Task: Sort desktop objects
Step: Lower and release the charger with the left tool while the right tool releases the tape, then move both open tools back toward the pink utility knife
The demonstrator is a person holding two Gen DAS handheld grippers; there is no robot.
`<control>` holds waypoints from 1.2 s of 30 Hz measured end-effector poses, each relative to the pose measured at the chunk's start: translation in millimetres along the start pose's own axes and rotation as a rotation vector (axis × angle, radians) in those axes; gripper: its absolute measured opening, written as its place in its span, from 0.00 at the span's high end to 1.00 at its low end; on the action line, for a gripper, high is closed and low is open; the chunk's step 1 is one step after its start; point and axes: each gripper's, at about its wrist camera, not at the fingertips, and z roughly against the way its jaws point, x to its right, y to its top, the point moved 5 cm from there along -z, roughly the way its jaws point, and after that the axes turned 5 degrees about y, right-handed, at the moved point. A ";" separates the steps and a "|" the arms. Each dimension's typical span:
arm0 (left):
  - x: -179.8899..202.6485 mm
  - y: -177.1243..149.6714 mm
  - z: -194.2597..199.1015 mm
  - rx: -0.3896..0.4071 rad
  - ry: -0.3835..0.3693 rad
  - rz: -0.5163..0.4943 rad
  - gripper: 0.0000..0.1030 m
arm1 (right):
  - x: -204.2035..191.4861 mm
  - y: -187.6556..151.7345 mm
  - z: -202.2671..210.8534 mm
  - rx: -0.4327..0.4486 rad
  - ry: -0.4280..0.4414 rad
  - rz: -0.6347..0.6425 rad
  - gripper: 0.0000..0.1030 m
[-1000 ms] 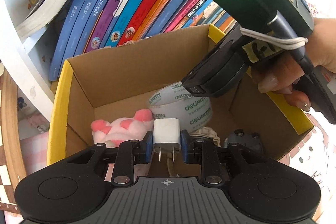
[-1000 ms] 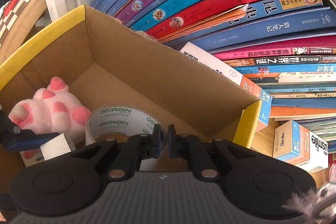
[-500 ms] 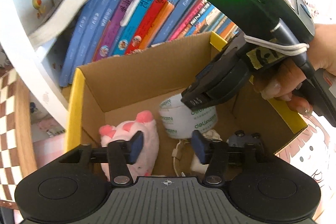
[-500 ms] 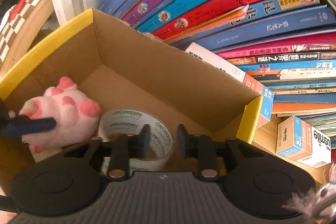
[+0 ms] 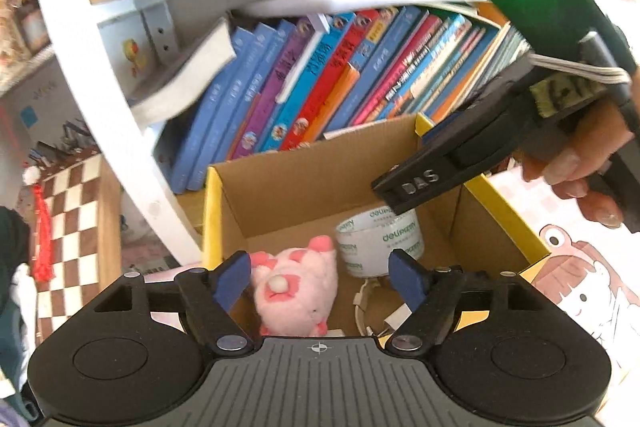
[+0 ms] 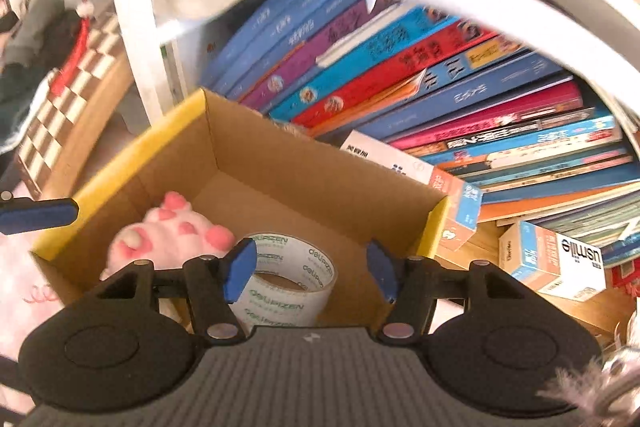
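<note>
Claws (image 5: 320, 281) opening, charger (image 5: 394, 319) dropped.

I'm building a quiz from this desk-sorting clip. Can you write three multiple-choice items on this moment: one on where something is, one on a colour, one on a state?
1. Where does the tape roll lie?
A. On the bookshelf
B. Inside the cardboard box, beside the pink plush toy
C. On top of the books

2. What colour are the box's rim edges?
A. Yellow
B. Green
C. Red

3. How does the left gripper stand?
A. Clamped on the plush toy
C. Clamped on the tape roll
B. Jaws apart, gripping nothing

Answers:
1. B: both wrist views show the roll on the box floor next to the toy.
2. A: yellow strips run along the top edges.
3. B: its blue pads are opening, well apart, above the box contents and pressing on nothing.
</note>
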 end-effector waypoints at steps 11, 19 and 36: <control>-17.4 -3.0 60.4 0.099 0.047 0.031 0.20 | -22.4 -6.4 67.5 0.096 -0.010 0.006 0.38; -27.2 -16.4 94.4 0.131 0.055 0.061 0.20 | -46.1 -23.8 105.0 0.121 -0.021 0.024 0.38; -33.1 -72.0 148.8 0.113 0.045 0.039 0.14 | -86.4 -95.2 160.2 0.116 -0.048 -0.032 0.36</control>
